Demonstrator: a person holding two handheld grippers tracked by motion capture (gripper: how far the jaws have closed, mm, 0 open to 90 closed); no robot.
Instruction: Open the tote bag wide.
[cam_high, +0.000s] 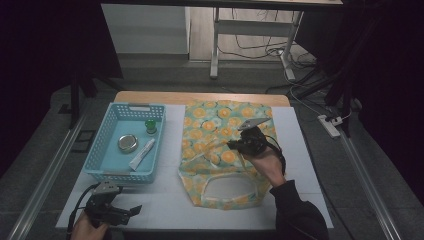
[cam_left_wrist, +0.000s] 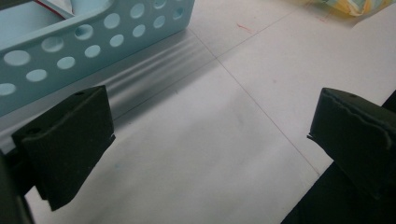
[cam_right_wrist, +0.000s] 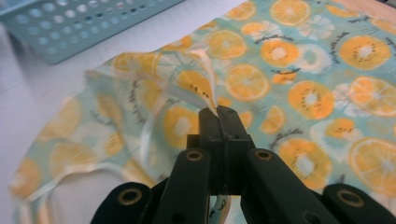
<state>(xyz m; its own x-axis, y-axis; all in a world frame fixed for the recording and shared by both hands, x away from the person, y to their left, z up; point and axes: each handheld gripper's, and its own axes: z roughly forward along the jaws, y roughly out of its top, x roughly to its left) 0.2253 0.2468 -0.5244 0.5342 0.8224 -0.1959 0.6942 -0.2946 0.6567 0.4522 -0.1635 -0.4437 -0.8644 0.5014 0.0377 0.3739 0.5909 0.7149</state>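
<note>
A tote bag (cam_high: 220, 135) of green cloth printed with orange slices lies flat on the white table top, its handles toward the near edge. My right gripper (cam_high: 232, 144) is over the bag's middle, shut on a pinch of its cloth (cam_right_wrist: 205, 91), which rises in a fold to the jaws. The bag (cam_right_wrist: 299, 74) spreads out beyond the right gripper (cam_right_wrist: 218, 112). My left gripper (cam_high: 136, 209) rests near the table's front left corner, just in front of the blue basket. Its jaws stand wide apart, and between them the left gripper (cam_left_wrist: 210, 135) has nothing but bare table.
A light blue perforated basket (cam_high: 107, 137) sits at the left and holds a round tin (cam_high: 127, 143), a white tube (cam_high: 142, 154) and a small green object (cam_high: 150, 125). The basket's wall (cam_left_wrist: 70, 42) is close ahead of the left jaws. A desk frame and cables lie on the floor beyond the table.
</note>
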